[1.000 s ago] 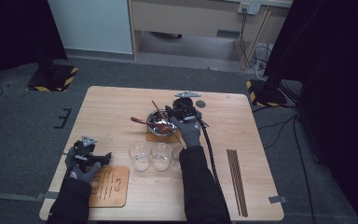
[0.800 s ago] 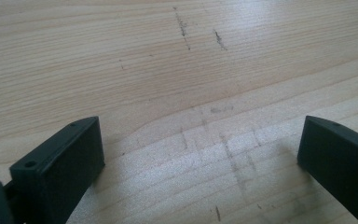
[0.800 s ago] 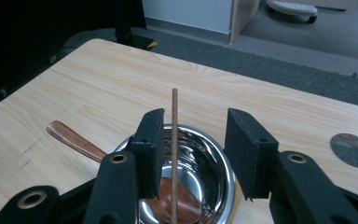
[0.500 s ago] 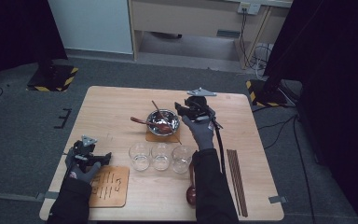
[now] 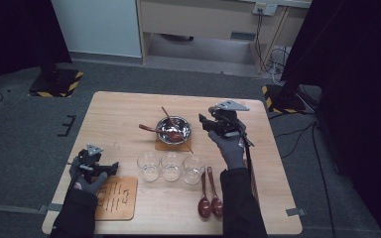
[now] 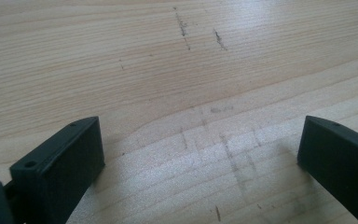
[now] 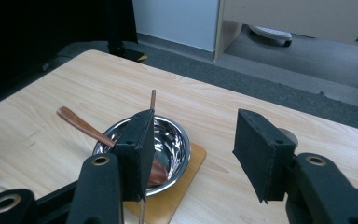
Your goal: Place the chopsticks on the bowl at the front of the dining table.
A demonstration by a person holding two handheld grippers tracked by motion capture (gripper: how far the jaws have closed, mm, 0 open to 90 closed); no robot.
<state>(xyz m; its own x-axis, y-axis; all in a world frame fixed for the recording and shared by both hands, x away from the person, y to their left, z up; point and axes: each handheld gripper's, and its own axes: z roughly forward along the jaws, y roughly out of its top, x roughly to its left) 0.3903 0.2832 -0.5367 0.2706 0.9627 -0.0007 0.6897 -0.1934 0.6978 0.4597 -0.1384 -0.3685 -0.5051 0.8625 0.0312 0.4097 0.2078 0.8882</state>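
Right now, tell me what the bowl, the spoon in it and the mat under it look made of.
Bowl: polished metal, likely steel; mirror-like reflections inside. Spoon: glossy reddish-brown, perhaps lacquered wood or plastic; the look leaves it open. Mat: matte tan, flat square, probably wood or cork.

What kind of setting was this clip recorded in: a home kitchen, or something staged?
Most likely a staged lab or studio, not a home. A lone wooden table stands on grey carpet, black curtains hang at the sides, and a hazard-striped stand base sits beyond the table, with loose cables on the floor.
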